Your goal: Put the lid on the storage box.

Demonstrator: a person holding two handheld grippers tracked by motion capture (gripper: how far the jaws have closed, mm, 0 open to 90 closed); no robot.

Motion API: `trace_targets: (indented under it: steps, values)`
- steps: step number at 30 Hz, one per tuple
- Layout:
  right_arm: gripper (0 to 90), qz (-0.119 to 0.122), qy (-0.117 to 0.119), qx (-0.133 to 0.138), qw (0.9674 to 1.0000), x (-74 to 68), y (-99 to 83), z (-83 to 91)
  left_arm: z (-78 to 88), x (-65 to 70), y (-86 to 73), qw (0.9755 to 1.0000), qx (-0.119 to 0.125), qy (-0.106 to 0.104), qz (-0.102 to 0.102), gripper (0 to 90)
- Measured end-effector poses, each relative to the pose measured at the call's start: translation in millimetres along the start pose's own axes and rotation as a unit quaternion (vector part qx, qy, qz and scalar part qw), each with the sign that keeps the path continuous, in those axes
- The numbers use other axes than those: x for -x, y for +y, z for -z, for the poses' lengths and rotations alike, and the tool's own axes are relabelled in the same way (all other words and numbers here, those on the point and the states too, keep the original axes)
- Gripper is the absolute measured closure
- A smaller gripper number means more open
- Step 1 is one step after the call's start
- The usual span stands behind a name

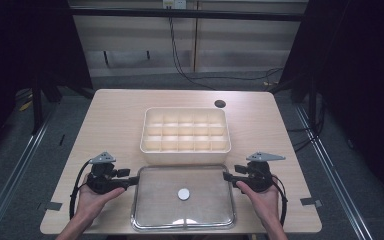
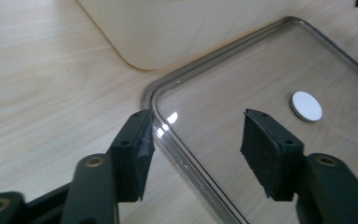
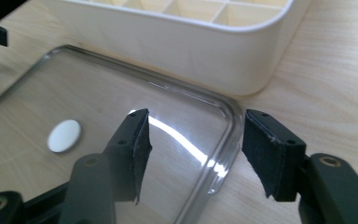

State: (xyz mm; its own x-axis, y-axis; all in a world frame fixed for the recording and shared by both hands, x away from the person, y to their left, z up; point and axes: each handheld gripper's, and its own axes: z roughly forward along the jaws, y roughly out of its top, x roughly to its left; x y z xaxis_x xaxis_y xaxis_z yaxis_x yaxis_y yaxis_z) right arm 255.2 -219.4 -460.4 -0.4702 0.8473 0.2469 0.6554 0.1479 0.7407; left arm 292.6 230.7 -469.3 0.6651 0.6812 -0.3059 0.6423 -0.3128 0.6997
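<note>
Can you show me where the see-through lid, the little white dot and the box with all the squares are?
clear lid (image 1: 152, 207): high view, bare part left of its middle.
white disc (image 1: 183, 194): high view, its centre.
compartment box (image 1: 185, 156): high view, near outer wall.

Layout on the surface (image 1: 105, 115)

A compartment box (image 1: 185, 131) is set behind a tray (image 1: 145, 210), just beside it; a disc (image 1: 183, 194) is laid in the tray. The tray is flanked by left tongs (image 1: 134, 180) and right tongs (image 1: 227, 176).
</note>
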Motion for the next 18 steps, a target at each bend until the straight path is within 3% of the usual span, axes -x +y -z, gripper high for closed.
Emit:
trace_targets:
  steps: [3, 6, 8, 9, 13, 18]
  values:
    - [45.9, -0.002, -0.005, -0.015, 0.9999, 3.9, -10.9, -9.1, -4.3, -0.8, -3.9, 0.9998, -0.010, 0.015, -0.004, 48.1]
    - [46.6, -0.001, -0.006, -0.017, 0.9998, 4.8, -13.9, -9.7, -5.3, -0.7, -3.9, 0.9999, -0.009, 0.011, -0.007, 49.2]
    - [47.9, -0.003, -0.008, -0.015, 0.9999, 6.2, -15.0, -8.8, -7.0, -1.1, -5.1, 0.9997, -0.010, 0.019, -0.012, 49.3]
    - [48.5, 0.000, -0.023, -0.020, 0.9995, 8.2, -15.6, -9.1, -8.2, -1.4, -6.6, 0.9997, -0.009, 0.019, -0.010, 50.3]
    - [50.8, 0.002, -0.022, -0.027, 0.9994, 7.2, -16.9, -12.6, -14.8, -1.5, -14.2, 0.9994, -0.031, 0.013, -0.011, 52.9]
    - [50.4, 0.002, -0.023, -0.038, 0.9990, 6.0, -18.9, -19.5, -18.4, -2.7, -12.1, 0.9994, -0.033, 0.009, -0.004, 55.3]
